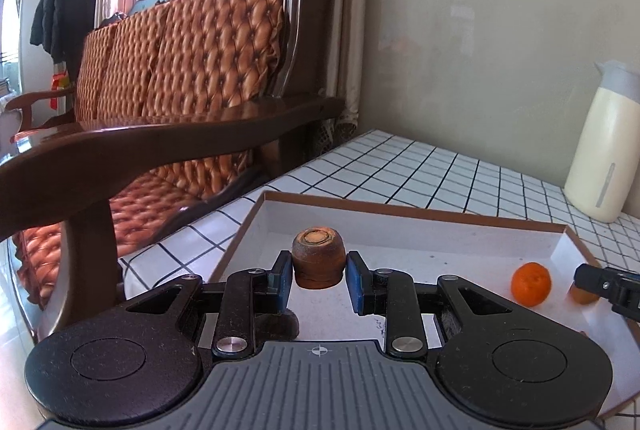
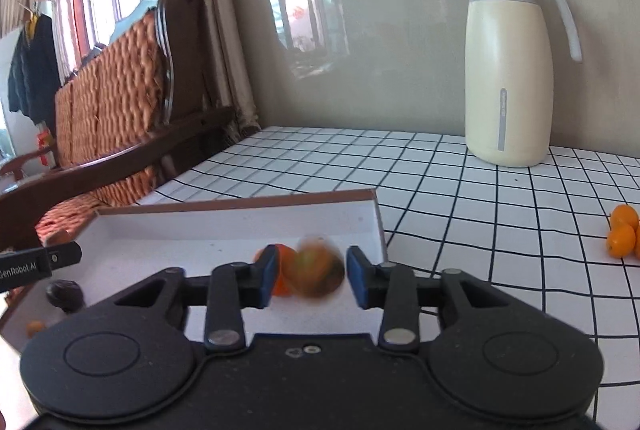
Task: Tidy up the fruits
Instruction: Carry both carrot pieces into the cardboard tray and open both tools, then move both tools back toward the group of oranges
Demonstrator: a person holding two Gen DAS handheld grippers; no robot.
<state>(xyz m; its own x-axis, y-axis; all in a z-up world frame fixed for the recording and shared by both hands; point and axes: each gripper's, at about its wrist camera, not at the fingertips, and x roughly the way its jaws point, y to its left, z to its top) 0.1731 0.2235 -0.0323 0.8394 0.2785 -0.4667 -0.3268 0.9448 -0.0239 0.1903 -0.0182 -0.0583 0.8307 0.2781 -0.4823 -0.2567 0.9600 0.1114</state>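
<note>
A brown round fruit (image 1: 319, 260) sits between the blue pads of my left gripper (image 1: 318, 276), which is shut on it over the white box (image 1: 400, 216). In the box to the right lies an orange mandarin (image 1: 531, 284), and a small orange fruit (image 1: 580, 294) shows behind a finger of the right gripper (image 1: 600, 280). In the right wrist view my right gripper (image 2: 312, 272) stands open above the box (image 2: 240, 203). A blurred orange-brown fruit (image 2: 318, 272) is between its pads without touching them, and the mandarin (image 2: 285, 266) lies just behind.
A cream thermos jug (image 2: 508, 69) stands on the checked tablecloth (image 2: 460, 189) near the wall. More small oranges (image 2: 622, 236) lie on the cloth at the far right. A wooden sofa with orange cushions (image 1: 180, 69) borders the table's left side.
</note>
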